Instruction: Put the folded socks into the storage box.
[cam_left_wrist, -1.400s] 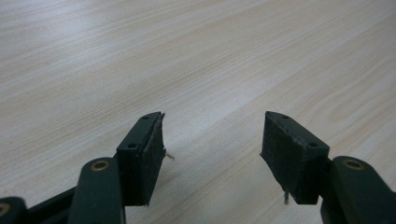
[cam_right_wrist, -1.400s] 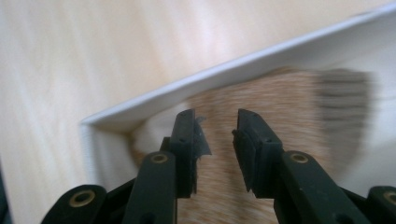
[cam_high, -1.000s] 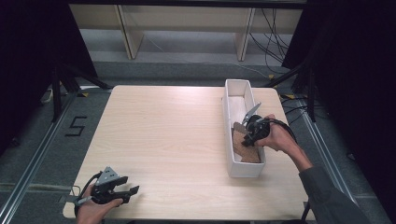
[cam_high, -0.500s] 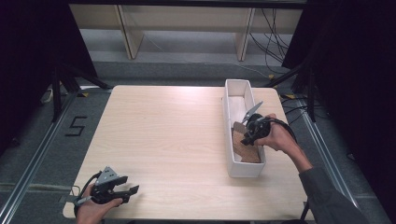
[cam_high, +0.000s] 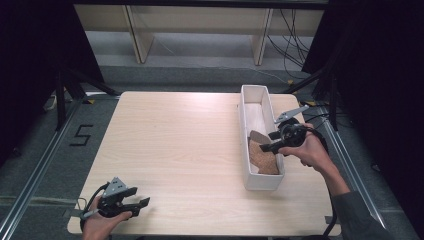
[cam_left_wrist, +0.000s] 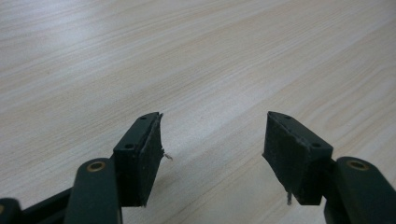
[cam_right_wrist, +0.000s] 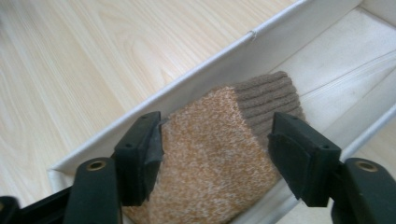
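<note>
One sock (cam_right_wrist: 219, 154) lies lengthwise in the box (cam_right_wrist: 210, 70); cuff toward its far end

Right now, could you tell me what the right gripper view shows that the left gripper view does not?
The right gripper view shows a fuzzy orange-brown sock with a ribbed brown cuff, lying in the white box, below the right gripper's open jaws, which have just been opening. The left gripper view shows the left gripper, open over bare tabletop. Both share the light wooden table and two black jaws.

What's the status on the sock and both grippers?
Right gripper open over the box, jaws just opened, nothing gripped. Sock lies loose in the box. Left gripper open and empty above the table. Nothing in the way.
</note>
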